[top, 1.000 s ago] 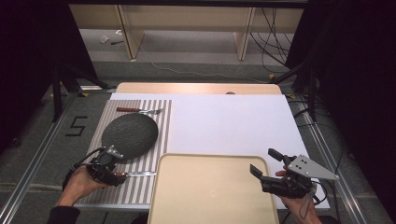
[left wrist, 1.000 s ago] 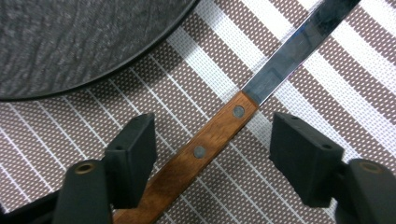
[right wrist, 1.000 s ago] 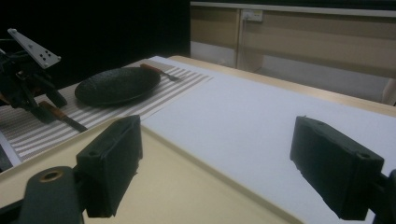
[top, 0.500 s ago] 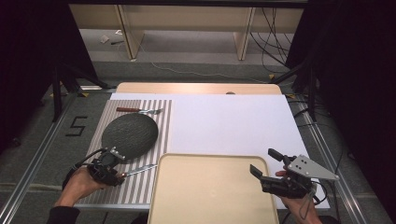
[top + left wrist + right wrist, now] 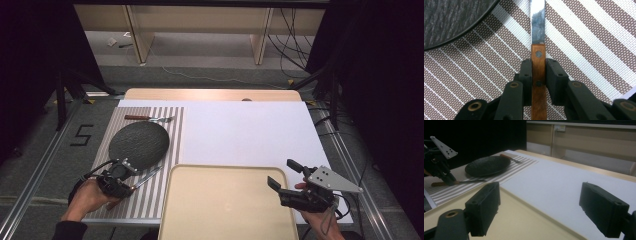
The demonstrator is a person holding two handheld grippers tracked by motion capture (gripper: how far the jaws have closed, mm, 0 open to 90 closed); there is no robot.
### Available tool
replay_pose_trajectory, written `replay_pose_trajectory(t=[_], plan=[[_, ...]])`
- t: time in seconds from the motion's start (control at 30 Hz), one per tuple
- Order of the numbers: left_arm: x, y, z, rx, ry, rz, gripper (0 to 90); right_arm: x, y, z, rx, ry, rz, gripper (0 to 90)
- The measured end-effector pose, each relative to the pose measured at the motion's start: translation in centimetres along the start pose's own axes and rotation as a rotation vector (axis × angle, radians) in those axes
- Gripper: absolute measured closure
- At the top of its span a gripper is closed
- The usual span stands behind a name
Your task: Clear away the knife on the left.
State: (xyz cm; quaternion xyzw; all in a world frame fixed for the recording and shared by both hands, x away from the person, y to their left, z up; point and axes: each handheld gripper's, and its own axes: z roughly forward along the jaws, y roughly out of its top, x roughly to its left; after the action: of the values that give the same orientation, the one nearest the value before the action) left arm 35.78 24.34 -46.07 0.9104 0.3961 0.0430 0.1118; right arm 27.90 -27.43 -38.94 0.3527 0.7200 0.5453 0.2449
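Observation:
A knife with a wooden handle and steel blade (image 5: 148,176) (image 5: 538,27) lies on the striped placemat (image 5: 176,131), just below a dark round plate (image 5: 139,144) (image 5: 449,17). My left gripper (image 5: 129,186) (image 5: 538,64) has its jaws on either side of the handle; they have just been closing and both pads now press on the wood. In the right gripper view the left gripper (image 5: 447,180) stands over the knife's handle end. My right gripper (image 5: 281,172) (image 5: 540,202) hovers open over the right end of the beige tray (image 5: 225,200), with nothing between its fingers.
A fork with a wooden handle (image 5: 150,118) (image 5: 510,158) lies on the placemat behind the plate. A white sheet (image 5: 245,130) covers the table right of the mat. The tray (image 5: 519,220) sits at the front edge. Metal frame rails run along both table sides.
The left jaws have closed onto the knife handle. The knife's blade has swung from lying level to pointing up and right. The right gripper has stayed still.

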Motion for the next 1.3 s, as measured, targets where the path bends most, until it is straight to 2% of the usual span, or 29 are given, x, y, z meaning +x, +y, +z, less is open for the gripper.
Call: replay_pose_trajectory(t=[0.23,0.6,0.77,0.87,1.0,1.3], plan=[[-0.6,0.2,-0.2,0.024,0.028,0.047,76.4,0.0,0.0,0.0,0.000,0.001,-0.001,18.0],[-0.9,0.4,-1.3,-0.005,0.010,0.038,76.5,0.0,0.0,0.0,0.000,0.001,-0.001,18.0],[-1.2,0.6,-2.0,-0.029,-0.008,0.019,76.5,0.0,0.0,0.0,0.000,0.001,-0.001,18.0],[-1.4,0.9,-2.5,-0.047,-0.020,-0.009,76.5,0.0,0.0,0.0,0.000,0.001,0.000,18.0],[-2.3,1.5,-3.5,-0.086,-0.036,-0.022,76.5,0.0,0.0,0.0,-0.001,0.002,-0.001,18.0],[-4.7,2.9,-4.3,-0.125,-0.052,0.003,76.5,0.0,0.0,0.0,-0.001,0.003,-0.003,18.0]])
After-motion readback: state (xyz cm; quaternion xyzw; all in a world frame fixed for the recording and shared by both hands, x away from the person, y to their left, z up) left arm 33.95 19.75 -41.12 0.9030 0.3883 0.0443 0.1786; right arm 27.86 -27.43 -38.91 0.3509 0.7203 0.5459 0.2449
